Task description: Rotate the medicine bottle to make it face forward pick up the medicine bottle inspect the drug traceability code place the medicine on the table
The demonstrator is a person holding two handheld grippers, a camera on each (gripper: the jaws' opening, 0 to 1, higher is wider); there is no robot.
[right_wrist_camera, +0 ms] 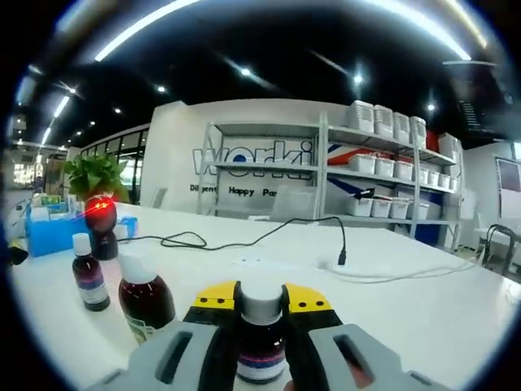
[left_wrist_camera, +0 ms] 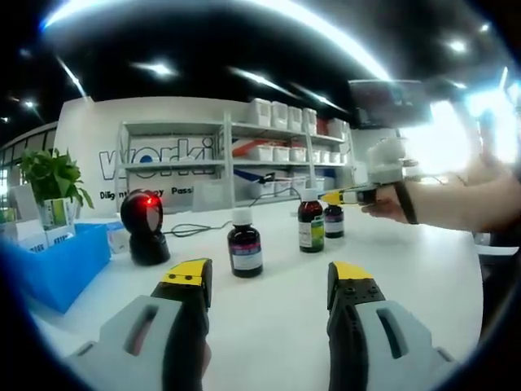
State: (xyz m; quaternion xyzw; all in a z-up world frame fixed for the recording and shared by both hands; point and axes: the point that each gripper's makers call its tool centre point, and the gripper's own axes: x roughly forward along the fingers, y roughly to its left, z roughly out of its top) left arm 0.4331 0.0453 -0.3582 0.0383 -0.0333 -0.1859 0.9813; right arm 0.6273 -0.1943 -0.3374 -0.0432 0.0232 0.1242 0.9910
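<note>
Three brown medicine bottles with white caps stand on the white table (left_wrist_camera: 269,326). The far one (left_wrist_camera: 334,220) sits between the jaws of my right gripper (left_wrist_camera: 334,198), which a hand holds from the right. In the right gripper view that medicine bottle (right_wrist_camera: 260,338) is squeezed between the yellow-tipped jaws of the right gripper (right_wrist_camera: 260,298). It seems to rest upright on the table. The green-labelled bottle (left_wrist_camera: 311,226) (right_wrist_camera: 146,303) and the purple-labelled bottle (left_wrist_camera: 244,246) (right_wrist_camera: 89,281) stand free. My left gripper (left_wrist_camera: 269,278) hovers low, open, with nothing between its jaws.
A black scanner (left_wrist_camera: 146,228) (right_wrist_camera: 102,221) with a red light stands at the left. Beside it are a blue bin (left_wrist_camera: 57,261) and a potted plant (left_wrist_camera: 53,175). A black cable (right_wrist_camera: 244,240) and a white power strip (right_wrist_camera: 277,262) lie farther back. Shelves (left_wrist_camera: 277,151) line the wall.
</note>
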